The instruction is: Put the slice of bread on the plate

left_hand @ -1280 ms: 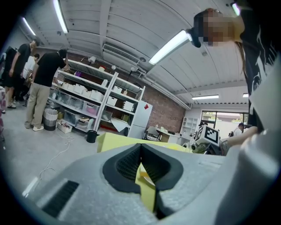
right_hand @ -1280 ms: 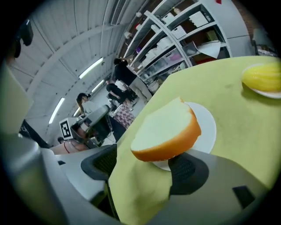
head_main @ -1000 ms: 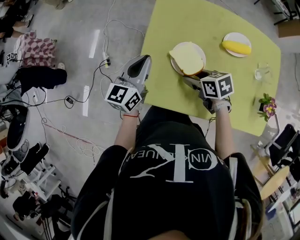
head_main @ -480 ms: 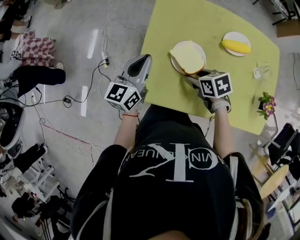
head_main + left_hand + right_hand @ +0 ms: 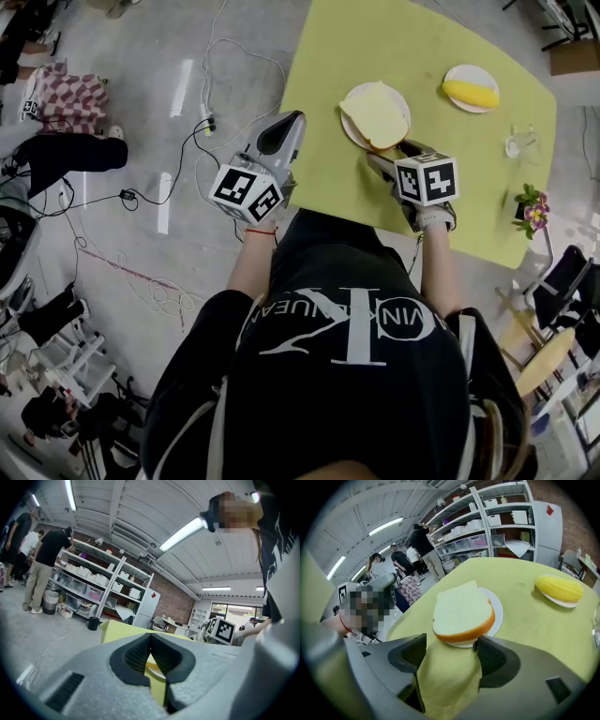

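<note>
A slice of bread with an orange-brown crust lies flat on a white plate on the yellow-green table. My right gripper points down at the slice's near edge, and its jaws are opening. In the right gripper view the bread sits on the plate just beyond the right gripper; the pads do not press on it. My left gripper hovers level off the table's left edge. It is the left gripper with jaws shut on nothing.
A second white plate with a yellow corn cob stands at the far right of the table. A clear glass and a small flower pot are near the right edge. Cables trail over the floor to the left.
The right gripper has drawn back a little toward the person. The bread stays on the plate. The left gripper has not moved.
</note>
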A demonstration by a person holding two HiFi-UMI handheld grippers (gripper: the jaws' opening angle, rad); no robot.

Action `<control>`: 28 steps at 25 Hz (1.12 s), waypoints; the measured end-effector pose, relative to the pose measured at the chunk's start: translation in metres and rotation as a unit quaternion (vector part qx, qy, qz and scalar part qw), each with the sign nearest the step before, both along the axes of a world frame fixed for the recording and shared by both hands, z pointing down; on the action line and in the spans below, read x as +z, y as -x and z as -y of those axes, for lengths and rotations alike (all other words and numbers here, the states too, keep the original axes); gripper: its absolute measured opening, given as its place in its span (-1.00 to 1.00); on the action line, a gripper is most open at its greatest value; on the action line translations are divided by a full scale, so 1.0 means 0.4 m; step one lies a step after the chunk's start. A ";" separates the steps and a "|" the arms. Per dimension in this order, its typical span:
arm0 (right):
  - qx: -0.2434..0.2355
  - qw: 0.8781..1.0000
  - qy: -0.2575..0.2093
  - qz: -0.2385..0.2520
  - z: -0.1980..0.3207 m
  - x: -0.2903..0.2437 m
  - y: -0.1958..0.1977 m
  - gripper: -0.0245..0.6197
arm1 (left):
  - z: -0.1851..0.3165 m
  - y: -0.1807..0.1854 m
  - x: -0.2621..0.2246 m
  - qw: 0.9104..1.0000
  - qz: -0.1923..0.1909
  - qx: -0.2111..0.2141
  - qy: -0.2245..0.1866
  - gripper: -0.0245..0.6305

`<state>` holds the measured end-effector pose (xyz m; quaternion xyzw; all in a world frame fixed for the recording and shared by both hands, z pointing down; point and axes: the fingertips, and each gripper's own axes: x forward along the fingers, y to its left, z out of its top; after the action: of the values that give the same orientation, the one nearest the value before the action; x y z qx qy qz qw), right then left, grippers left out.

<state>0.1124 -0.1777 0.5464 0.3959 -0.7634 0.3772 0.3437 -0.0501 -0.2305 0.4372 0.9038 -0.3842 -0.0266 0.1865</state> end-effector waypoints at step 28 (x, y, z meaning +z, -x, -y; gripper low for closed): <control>0.010 0.995 -0.096 0.008 0.008 -0.091 -0.041 -0.43 | 0.022 -0.034 -0.019 1.000 0.003 0.029 -0.008 -0.89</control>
<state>0.1290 -0.1808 0.5101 0.4316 -0.7949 0.3085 0.2944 -0.0363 -0.2395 0.4295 0.9162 -0.3579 -0.0209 0.1790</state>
